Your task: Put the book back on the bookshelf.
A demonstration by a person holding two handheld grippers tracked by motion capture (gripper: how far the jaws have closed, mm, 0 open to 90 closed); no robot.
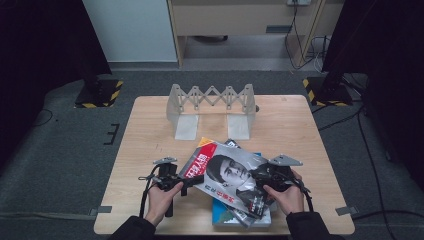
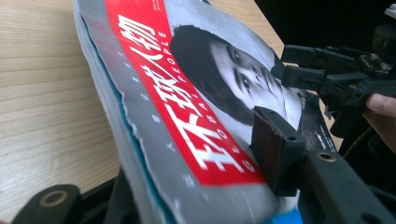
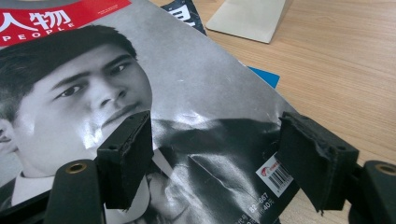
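A magazine [image 1: 225,172] with a red title band and a black-and-white portrait lies tilted at the front middle of the table. My left gripper [image 1: 191,180] is shut on the magazine's [image 2: 187,93] left edge, with one pad [image 2: 275,149] on the cover and the other jaw beneath the pages. My right gripper [image 1: 262,177] stands open just over the magazine's [image 3: 196,84] lower right part, its two pads [image 3: 126,154] apart above the cover near the barcode. The right gripper [image 2: 285,65] also shows across the cover in the left gripper view.
A blue book [image 1: 220,215] and a dark magazine [image 1: 232,144] lie under the held one. A grey accordion book rack [image 1: 212,102] stands at the back of the wooden table [image 1: 150,140]. Its base plate [image 3: 247,18] is in the right gripper view.
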